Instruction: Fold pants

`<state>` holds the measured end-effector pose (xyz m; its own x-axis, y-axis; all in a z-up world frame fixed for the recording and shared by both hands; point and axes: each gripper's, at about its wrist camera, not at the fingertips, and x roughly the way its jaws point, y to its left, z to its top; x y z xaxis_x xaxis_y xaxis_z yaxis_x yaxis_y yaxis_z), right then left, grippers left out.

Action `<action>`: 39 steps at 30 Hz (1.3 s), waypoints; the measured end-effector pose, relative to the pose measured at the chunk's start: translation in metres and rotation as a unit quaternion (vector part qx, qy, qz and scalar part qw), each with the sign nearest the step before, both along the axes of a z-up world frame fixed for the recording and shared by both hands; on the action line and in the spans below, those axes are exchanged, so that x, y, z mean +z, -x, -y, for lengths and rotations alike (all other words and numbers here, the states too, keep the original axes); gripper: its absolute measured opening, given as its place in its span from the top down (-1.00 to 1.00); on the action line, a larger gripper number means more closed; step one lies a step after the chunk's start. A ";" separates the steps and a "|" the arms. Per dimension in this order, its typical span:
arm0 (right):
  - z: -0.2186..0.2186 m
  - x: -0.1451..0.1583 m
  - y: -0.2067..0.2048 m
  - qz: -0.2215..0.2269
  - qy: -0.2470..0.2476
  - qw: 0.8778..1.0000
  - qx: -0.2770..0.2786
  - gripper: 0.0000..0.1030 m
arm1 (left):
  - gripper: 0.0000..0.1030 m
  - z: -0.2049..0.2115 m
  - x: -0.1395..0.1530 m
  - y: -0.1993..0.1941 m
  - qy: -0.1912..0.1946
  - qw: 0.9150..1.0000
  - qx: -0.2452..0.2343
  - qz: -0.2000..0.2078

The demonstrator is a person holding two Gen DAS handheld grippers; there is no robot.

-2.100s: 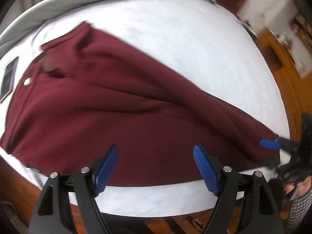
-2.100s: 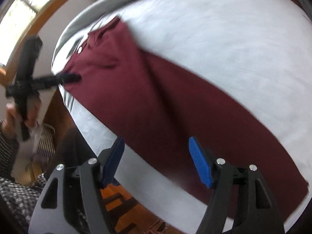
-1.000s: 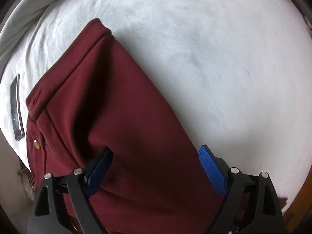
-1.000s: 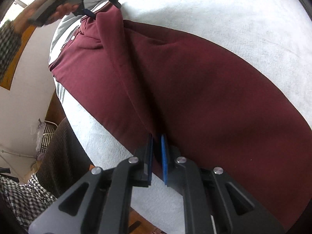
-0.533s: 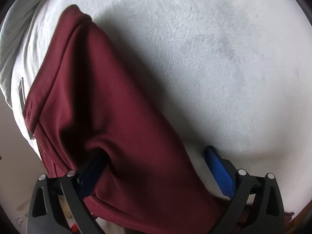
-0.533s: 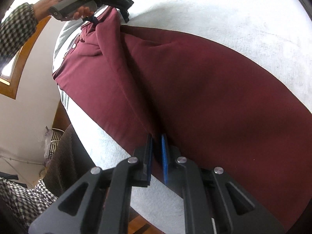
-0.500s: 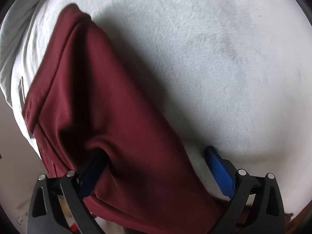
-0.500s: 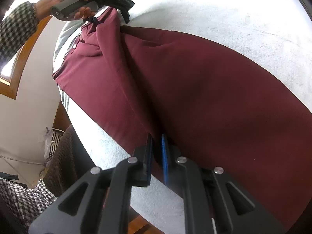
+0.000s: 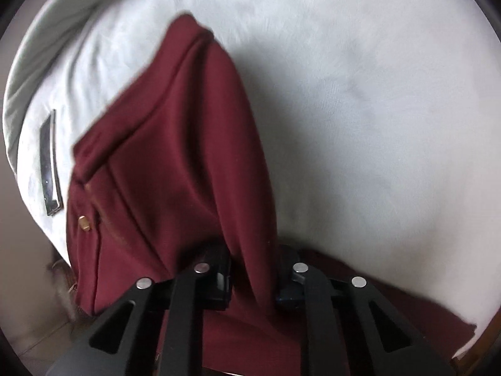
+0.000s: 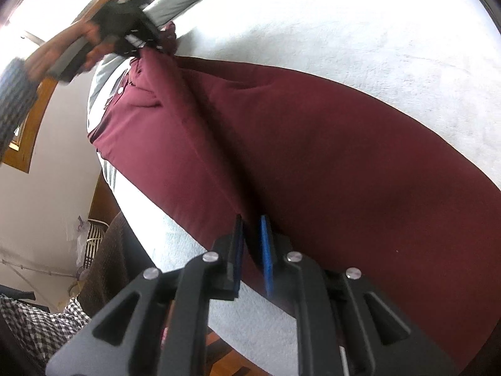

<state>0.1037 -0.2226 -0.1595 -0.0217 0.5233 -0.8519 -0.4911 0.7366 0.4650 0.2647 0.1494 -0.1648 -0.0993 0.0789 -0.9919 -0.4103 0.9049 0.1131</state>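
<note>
The dark red cotton pants (image 10: 313,144) lie stretched across the white fleecy bed cover (image 10: 375,31), filling the middle of the right wrist view from upper left to lower right. The right tongs (image 10: 250,250) stay pinched narrow on a raised ridge of the fabric at the lower centre, as they were a moment ago. The change is on the other side: the left tongs (image 9: 253,275), which stood wide around the cloth half a second back, have now drawn in and grip a fold of the pants near the waistband at the lower centre of their view. In the right wrist view they show at upper left, lifting that end. With both ends held, the lengthwise fold looks ready to begin. A slim dark phone (image 9: 50,163) lies on the cover at the left edge.
</note>
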 end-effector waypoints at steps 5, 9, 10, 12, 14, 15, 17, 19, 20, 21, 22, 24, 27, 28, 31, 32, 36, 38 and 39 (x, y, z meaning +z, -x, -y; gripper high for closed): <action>0.007 0.007 0.003 0.009 0.000 1.000 -0.004 0.80 | 0.66 -0.003 0.054 0.083 -0.002 0.992 0.005 0.125; 0.007 0.010 0.005 0.009 0.006 1.000 -0.005 0.80 | 0.66 -0.011 0.055 0.150 0.018 0.980 0.041 0.195; 0.005 0.009 0.006 0.008 0.009 1.000 -0.004 0.80 | 0.66 -0.014 0.048 0.168 0.022 0.977 0.053 0.206; 0.001 0.008 0.009 0.004 0.016 1.000 -0.001 0.79 | 0.66 -0.024 0.032 0.203 0.035 0.969 0.082 0.231; -0.003 0.007 0.012 0.005 0.028 1.000 0.005 0.78 | 0.66 -0.029 0.012 0.232 0.045 0.962 0.112 0.245; -0.006 0.006 0.013 0.007 0.036 0.999 0.008 0.77 | 0.66 -0.026 0.008 0.240 0.050 0.959 0.123 0.252; -0.008 0.006 0.014 0.007 0.043 0.999 0.010 0.75 | 0.64 -0.024 -0.005 0.255 0.052 0.953 0.134 0.267; -0.011 0.005 0.012 0.008 0.054 0.998 0.013 0.69 | 0.48 -0.020 -0.010 0.272 0.061 0.945 0.146 0.285; -0.013 0.006 0.011 0.008 0.057 0.998 0.013 0.64 | 0.27 -0.021 -0.013 0.276 0.066 0.943 0.153 0.287; -0.015 0.007 0.010 0.008 0.059 0.998 0.015 0.63 | 0.15 -0.023 -0.016 0.283 0.070 0.939 0.164 0.293; -0.017 0.008 0.010 0.010 0.062 0.998 0.017 0.62 | -0.10 -0.018 -0.011 0.287 0.074 0.937 0.172 0.295; -0.021 0.009 0.009 0.007 0.065 0.998 0.017 0.38 | -0.26 -0.040 -0.009 0.300 0.096 0.929 0.194 0.299; -0.023 0.016 0.016 0.012 0.054 0.998 0.014 0.10 | -0.43 -0.059 -0.011 0.295 0.116 0.923 0.210 0.301; -0.024 0.020 0.017 0.018 0.053 0.998 0.017 0.10 | -0.39 -0.065 -0.012 0.295 0.126 0.919 0.219 0.304; -0.027 0.035 0.022 0.034 0.034 0.999 0.020 0.10 | 0.17 -0.075 -0.020 0.298 0.113 0.923 0.225 0.292; -0.026 0.038 0.022 0.033 0.026 0.999 0.018 0.10 | 0.21 -0.076 -0.025 0.297 0.109 0.926 0.226 0.281; -0.028 0.025 0.016 0.012 0.037 0.999 0.004 0.06 | 0.20 -0.065 -0.021 0.295 0.061 0.946 0.175 0.267; -0.033 0.005 0.015 -0.025 0.053 0.998 0.008 0.06 | 0.09 -0.050 -0.013 0.292 0.039 0.955 0.135 0.261; -0.034 0.001 0.016 -0.025 0.058 0.998 0.010 0.06 | 0.03 -0.043 -0.008 0.285 0.042 0.956 0.128 0.260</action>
<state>0.0876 -0.1885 -0.1584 -0.0748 0.4210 -0.9040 -0.4855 0.7765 0.4018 -0.0201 0.1924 -0.1728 0.4037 0.0352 -0.9142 -0.5999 0.7647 -0.2355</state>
